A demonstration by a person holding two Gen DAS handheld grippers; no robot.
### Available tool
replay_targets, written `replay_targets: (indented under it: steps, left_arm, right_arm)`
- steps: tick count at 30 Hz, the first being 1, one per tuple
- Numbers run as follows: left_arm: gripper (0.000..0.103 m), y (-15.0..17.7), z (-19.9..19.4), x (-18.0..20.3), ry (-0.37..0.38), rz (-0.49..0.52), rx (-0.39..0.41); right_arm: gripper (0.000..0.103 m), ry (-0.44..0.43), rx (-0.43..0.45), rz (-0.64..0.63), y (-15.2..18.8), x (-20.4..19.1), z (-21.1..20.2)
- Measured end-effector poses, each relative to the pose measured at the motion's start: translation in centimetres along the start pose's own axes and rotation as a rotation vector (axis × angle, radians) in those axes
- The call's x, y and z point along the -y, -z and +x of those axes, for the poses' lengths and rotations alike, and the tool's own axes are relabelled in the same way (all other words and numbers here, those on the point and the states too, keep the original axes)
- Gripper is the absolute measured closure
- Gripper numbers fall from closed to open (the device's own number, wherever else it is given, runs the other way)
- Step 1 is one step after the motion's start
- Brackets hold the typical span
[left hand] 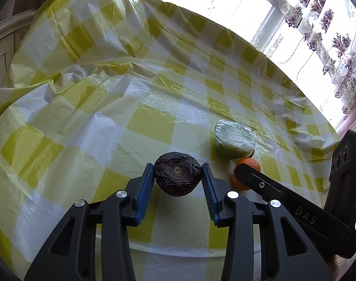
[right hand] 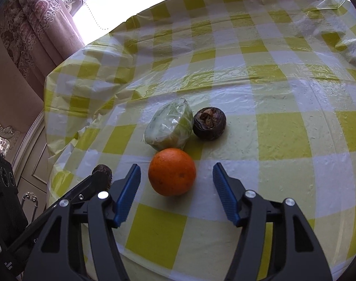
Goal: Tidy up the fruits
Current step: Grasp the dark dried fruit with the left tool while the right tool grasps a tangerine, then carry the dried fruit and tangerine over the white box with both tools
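- The left tool clamps a dark wrinkled fruit between its blue pads, stem scar facing the camera; the fruit looks lifted slightly off the counter, a shadow lying beneath it.
- The right tool stands part-way apart around the orange: the orange sits nearer the left pad, with a clear gap at the right pad, and neither pad presses on it.
- To grip well, I judge the right tool should shift toward three o'clock so the orange is centred, then narrow evenly across its widest part; a one-sided push would roll it toward the wrapped piece.
- Just beyond the orange, at twelve o'clock, lies a plastic-wrapped pale green cut piece, probably cabbage or melon, almost touching the orange.
- At one o'clock from the orange, a second dark wrinkled fruit rests against the wrapped piece.
- Count: two dark wrinkled fruits, one orange, one wrapped piece.
- A checked yellow-and-white plastic cloth covers the counter.
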State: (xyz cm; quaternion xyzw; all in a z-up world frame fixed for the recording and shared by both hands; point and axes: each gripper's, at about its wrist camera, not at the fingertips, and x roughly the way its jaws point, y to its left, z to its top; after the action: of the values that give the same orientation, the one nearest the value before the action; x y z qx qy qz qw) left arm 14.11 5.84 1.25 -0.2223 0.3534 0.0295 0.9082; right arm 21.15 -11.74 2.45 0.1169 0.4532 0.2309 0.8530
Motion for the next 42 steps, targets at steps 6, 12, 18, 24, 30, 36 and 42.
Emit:
replay_targets:
  steps: [6,12,18,24,30,36,42]
  left_arm:
    - [0.064,0.1,-0.2,0.0,-0.003,-0.002,0.005]
    - [0.064,0.0,-0.2,-0.1,-0.003,-0.002,0.006]
    - [0.064,-0.1,-0.4,0.0,-0.006,0.005,0.012]
    - [0.064,0.0,-0.9,0.7,-0.013,0.032,0.023]
    - [0.064,0.2,-1.8,2.0,-0.010,0.063,0.035]
    - [0.064,0.7,-2.6,3.8,0.004,0.101,0.037]
    - [0.064,1.3,-3.3,5.8,0.021,0.138,0.037]
  right_arm:
    - [0.054,-0.008,-0.008,-0.018,-0.3,-0.2,0.6]
    - [0.062,0.008,-0.005,-0.050,0.0,-0.7,0.6]
    - [0.062,0.033,0.007,-0.072,0.3,-1.0,0.0]
    - [0.062,0.047,0.027,-0.078,0.8,-0.8,-1.6]
    - [0.063,0.060,0.048,-0.061,1.4,0.4,-3.6]
    - [0.063,0.074,0.060,-0.042,2.1,1.5,-5.6]
    - [0.063,0.091,0.075,-0.019,3.0,2.9,-7.8]
